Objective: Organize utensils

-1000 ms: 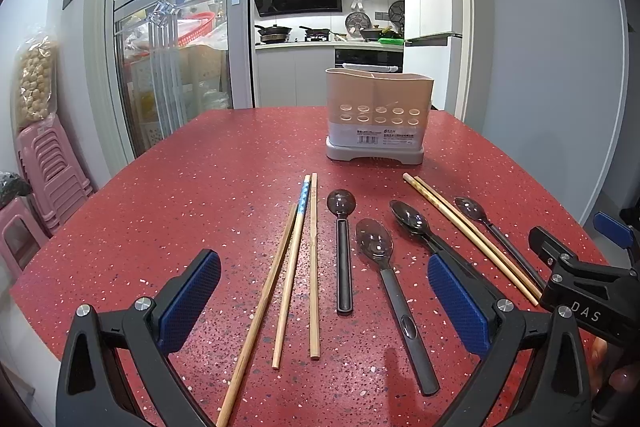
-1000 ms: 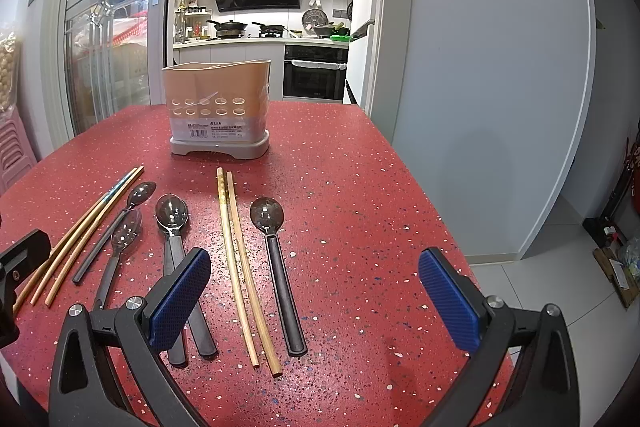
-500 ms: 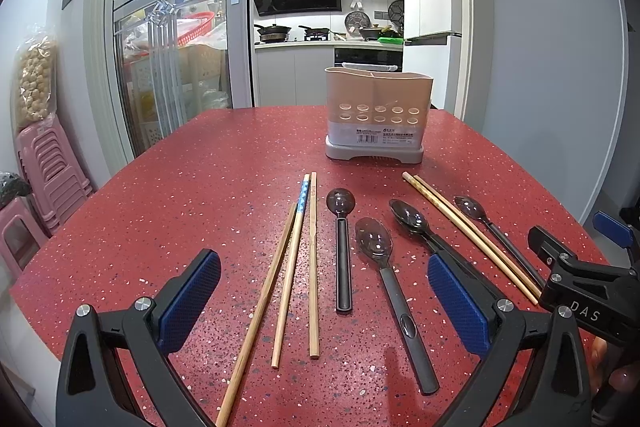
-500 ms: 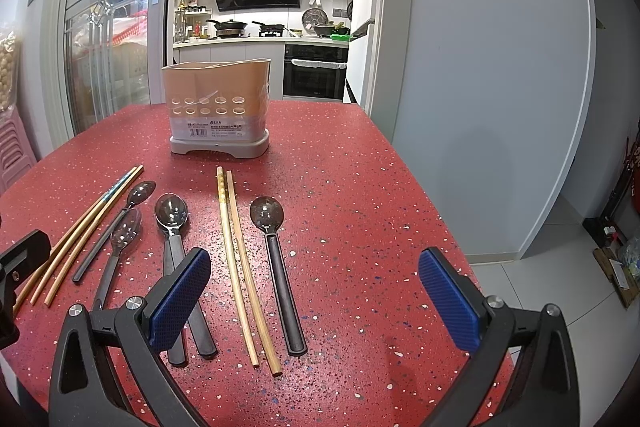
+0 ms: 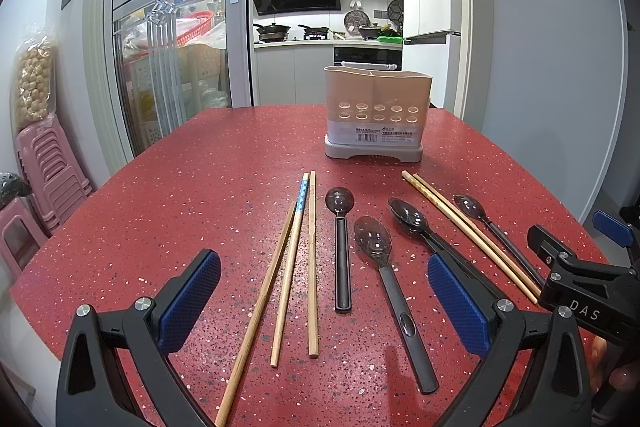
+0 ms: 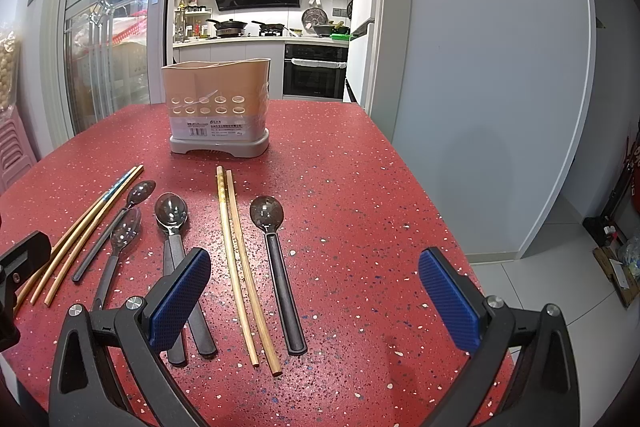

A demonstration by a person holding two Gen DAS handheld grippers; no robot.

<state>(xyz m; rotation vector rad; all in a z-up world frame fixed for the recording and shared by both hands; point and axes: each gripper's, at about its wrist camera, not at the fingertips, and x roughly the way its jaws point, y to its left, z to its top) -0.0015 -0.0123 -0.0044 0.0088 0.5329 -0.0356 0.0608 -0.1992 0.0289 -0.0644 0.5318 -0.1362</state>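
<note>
A beige utensil holder [image 5: 377,113] [image 6: 216,107] stands at the back of the red table [image 5: 200,187]. In front of it lie three wooden chopsticks [image 5: 296,255], several black-handled spoons [image 5: 340,247] [image 6: 280,267] and a pair of chopsticks [image 5: 468,231] [image 6: 240,259]. My left gripper [image 5: 324,299] is open above the near ends of the three chopsticks and two spoons, holding nothing. Open and empty too, my right gripper [image 6: 314,299] hovers over the chopstick pair and the rightmost spoon. The right gripper's body [image 5: 580,283] shows at the right of the left wrist view.
Pink stools [image 5: 44,167] are stacked left of the table by a glass sliding door [image 5: 168,39]. A kitchen doorway [image 6: 272,27] lies behind the holder. The table's right edge [image 6: 452,227] drops to a tiled floor beside a grey wall.
</note>
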